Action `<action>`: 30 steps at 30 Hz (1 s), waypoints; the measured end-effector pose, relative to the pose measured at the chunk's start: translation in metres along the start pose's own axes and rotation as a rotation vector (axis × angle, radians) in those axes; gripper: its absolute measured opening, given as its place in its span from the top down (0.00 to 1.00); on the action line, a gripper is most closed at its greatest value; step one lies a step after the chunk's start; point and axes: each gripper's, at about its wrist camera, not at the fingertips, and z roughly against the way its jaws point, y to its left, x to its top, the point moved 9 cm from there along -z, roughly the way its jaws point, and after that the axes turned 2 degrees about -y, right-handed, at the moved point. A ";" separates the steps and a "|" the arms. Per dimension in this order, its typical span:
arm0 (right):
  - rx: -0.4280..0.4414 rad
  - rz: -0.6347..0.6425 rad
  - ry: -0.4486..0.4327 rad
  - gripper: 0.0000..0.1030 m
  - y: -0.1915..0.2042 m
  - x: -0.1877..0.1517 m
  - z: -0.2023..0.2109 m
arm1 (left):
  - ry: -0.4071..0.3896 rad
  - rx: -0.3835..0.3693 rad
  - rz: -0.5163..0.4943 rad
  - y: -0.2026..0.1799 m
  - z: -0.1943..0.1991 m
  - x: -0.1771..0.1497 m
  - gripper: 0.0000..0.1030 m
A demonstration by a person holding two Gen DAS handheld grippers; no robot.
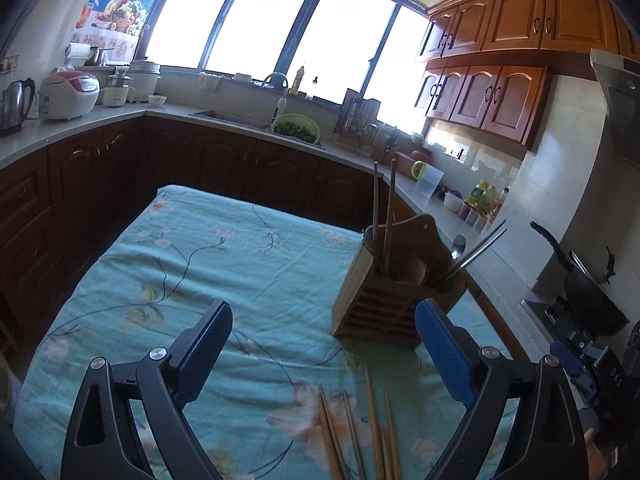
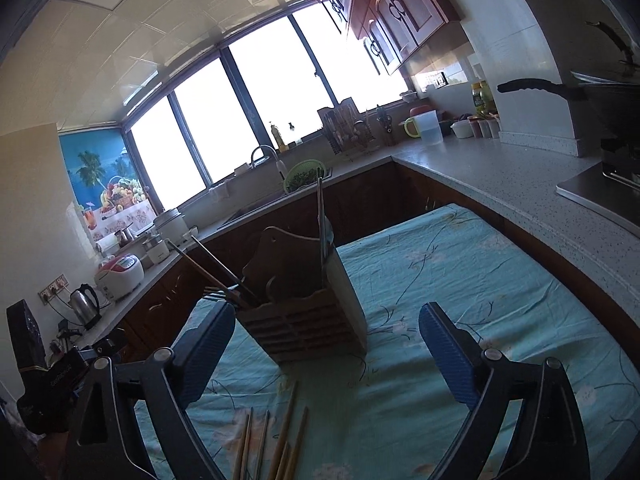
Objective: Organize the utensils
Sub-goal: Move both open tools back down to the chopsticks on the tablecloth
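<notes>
A wooden utensil holder (image 1: 380, 304) (image 2: 308, 320) stands on the table with the teal floral cloth (image 1: 208, 264) (image 2: 460, 280). Dark chopsticks (image 1: 384, 208), a fork and a metal spoon (image 1: 458, 246) stick out of its compartments. Several loose wooden chopsticks (image 1: 360, 432) (image 2: 276, 444) lie on the cloth near the front edge, close under both cameras. My left gripper (image 1: 324, 344) stands open, empty, just short of the holder and above the loose chopsticks. My right gripper (image 2: 328, 344) is open too, nothing between its blue pads, with the holder straight ahead.
Counters run around the table: a sink with a green colander (image 1: 296, 128), a dish rack (image 1: 360, 120), a rice cooker (image 1: 68, 94), a kettle (image 1: 14, 104), a measuring jug (image 2: 428, 126) and a dark pan (image 1: 588, 280) on the stove at the right.
</notes>
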 end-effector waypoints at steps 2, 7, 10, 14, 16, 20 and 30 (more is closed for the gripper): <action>-0.003 -0.009 0.019 0.08 -0.003 -0.011 0.006 | 0.019 0.014 0.010 0.007 0.010 -0.010 0.09; -0.009 -0.015 0.074 0.08 -0.004 -0.035 0.016 | 0.056 0.051 0.034 0.024 0.028 -0.028 0.09; -0.009 -0.016 0.089 0.08 -0.003 -0.049 0.022 | 0.070 0.055 0.035 0.029 0.036 -0.038 0.09; -0.012 -0.010 0.123 0.08 -0.002 -0.070 0.024 | 0.102 0.078 -0.001 0.030 0.043 -0.052 0.09; -0.008 -0.004 0.143 0.08 0.000 -0.079 0.024 | 0.129 0.084 -0.023 0.027 0.043 -0.060 0.09; 0.004 0.007 0.167 0.08 0.003 -0.090 0.025 | 0.194 0.090 -0.069 0.018 0.034 -0.075 0.11; -0.012 -0.010 0.181 0.14 -0.008 -0.094 0.025 | 0.361 0.126 -0.259 -0.013 -0.019 -0.105 0.28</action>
